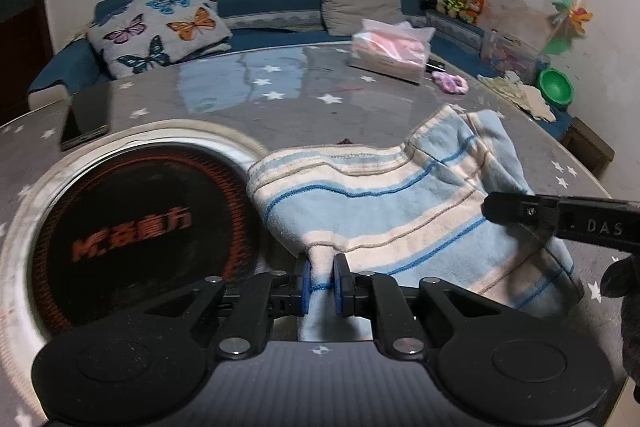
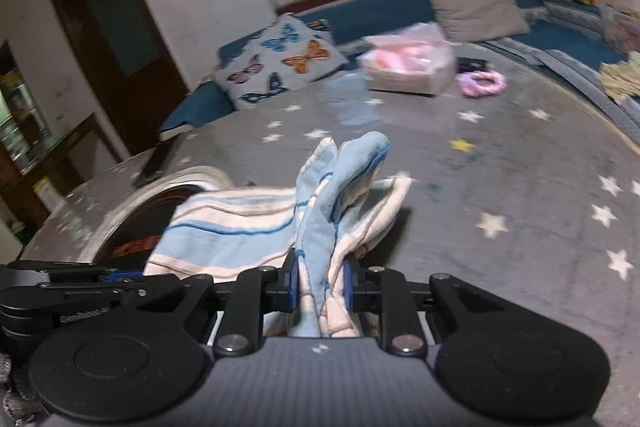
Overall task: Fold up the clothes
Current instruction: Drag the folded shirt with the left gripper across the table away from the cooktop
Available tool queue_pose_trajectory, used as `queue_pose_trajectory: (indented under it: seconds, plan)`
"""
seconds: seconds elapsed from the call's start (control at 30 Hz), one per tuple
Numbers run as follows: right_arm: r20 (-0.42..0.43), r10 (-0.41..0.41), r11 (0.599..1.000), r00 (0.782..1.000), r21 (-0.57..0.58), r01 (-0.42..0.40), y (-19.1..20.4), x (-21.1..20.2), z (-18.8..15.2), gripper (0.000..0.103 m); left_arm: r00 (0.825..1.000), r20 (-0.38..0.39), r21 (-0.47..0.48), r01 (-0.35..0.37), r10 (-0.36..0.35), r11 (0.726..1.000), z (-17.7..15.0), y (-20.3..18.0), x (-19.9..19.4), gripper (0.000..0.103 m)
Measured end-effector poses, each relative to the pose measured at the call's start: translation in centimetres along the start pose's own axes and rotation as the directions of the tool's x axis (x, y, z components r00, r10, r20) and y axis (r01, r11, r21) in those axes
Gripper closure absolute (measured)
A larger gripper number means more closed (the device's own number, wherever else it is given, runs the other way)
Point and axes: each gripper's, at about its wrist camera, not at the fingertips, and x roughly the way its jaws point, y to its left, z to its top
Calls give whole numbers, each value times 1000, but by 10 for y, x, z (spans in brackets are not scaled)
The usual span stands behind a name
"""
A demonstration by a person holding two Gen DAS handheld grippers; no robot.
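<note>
The left hand-held gripper [image 1: 322,281] is clamped on a bunched edge of the striped garment [image 1: 400,203], its blue pads [image 1: 305,283] pressing the cloth from both sides. The right hand-held gripper [image 2: 320,285] is likewise closed on a gathered fold of the same striped garment [image 2: 240,227], which stands up in a ridge between its jaws. The garment, pale blue and cream with thin blue lines, lies on the star-patterned desk [image 1: 280,95] near its front edge, one side draped over the rim of the round built-in burner [image 1: 132,227]. Toward the far edge of the desk sits a clear plastic bag [image 1: 390,53] holding pink material; what that material is cannot be told. Just beside it lies a purple scrunchie [image 1: 451,81]. A green bowl [image 1: 556,85] stands past the far right edge; its contents are hidden.
</note>
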Motion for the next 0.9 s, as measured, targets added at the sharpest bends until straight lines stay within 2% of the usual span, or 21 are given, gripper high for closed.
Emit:
queue_pose_trajectory:
  seconds: [0.17,0.4,0.57,0.7,0.9]
  plan:
    - [-24,82,994,996,-68,-83,47,9,5,84,999,11,-63,-49,50,997,-12,38,-28,91]
    - [-90,206,966,975,-142,-217,130,47,6,85,983,34,-143,-176,182,974,-32,108,-73,91]
    - [-153,301,928,941,-179,-326,195,81,7,85,954,7,-228,-290,300,930,-48,168,-102,91]
    - [-203,378,885,903,-208,-417,254,106,3,85,923,-16,-285,-373,385,883,-60,211,-124,91]
    - [-252,439,839,862,-229,-494,317,129,-6,85,879,-55,-328,-464,474,823,-75,251,-144,91]
